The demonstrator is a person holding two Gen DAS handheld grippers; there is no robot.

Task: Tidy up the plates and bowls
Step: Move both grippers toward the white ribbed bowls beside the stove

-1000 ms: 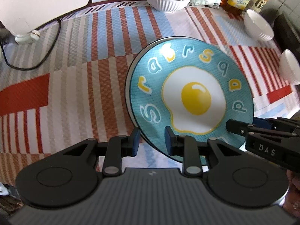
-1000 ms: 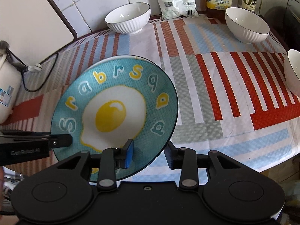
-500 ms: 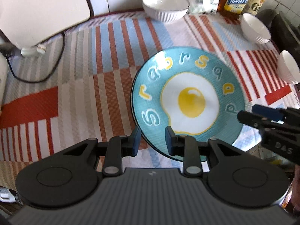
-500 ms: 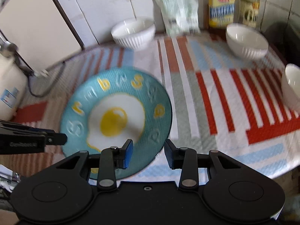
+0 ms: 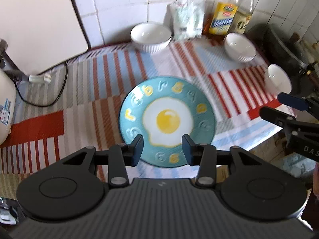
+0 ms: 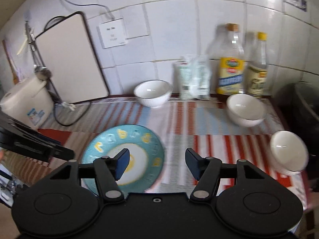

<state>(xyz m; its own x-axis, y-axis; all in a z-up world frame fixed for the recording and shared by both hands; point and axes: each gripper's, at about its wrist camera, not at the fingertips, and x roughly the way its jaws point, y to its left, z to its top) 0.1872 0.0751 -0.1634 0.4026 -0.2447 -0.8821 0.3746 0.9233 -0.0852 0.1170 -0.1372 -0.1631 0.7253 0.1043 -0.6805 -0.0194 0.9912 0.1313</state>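
Plate, round and glossy teal with a fried-egg print and raised letters, is lying flat on the striped woven cloth covering the tabletop. Left hand-held gripper is hovering above its near rim, jaws opening, nothing between them. Right hand-held gripper is opening too, empty. Three smooth white bowls are sitting behind and rightward.
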